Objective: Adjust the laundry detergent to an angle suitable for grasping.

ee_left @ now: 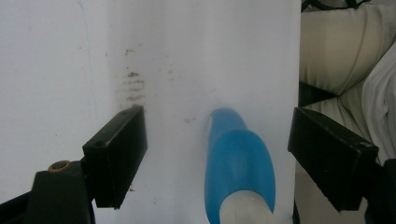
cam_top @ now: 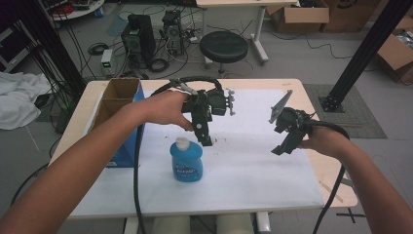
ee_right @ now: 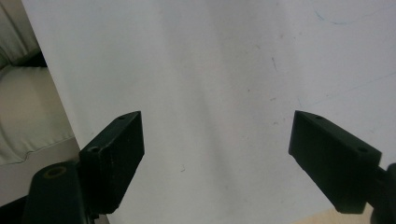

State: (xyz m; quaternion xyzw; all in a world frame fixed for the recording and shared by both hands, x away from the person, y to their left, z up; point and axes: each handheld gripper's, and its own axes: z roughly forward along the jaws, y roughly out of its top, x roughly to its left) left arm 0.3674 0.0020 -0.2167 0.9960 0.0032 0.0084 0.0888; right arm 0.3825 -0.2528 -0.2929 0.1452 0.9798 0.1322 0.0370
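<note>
Both tongs, left tongs [cam_top: 207,141] and right tongs [cam_top: 281,147], gape wide and empty over one blue bottle [cam_top: 186,161].

1. Blue bottle [cam_top: 186,163] with white cap: upright on the white sheet [cam_top: 253,170], near the table's [cam_top: 316,168] front left.
2. Left gripper [cam_top: 206,140]: above the bottle at its 1 o'clock, tips pointing down, just beside the cap; contact cannot be told.
3. Right gripper [cam_top: 278,150]: at 3 o'clock from the bottle, well apart, held above the sheet, tilted downward.
4. Open cardboard box [cam_top: 117,105] with blue side: at 10 o'clock from the bottle, along the table's left edge.
5. Black stool [cam_top: 223,46]: on the floor beyond the table, at 12 o'clock.
</note>
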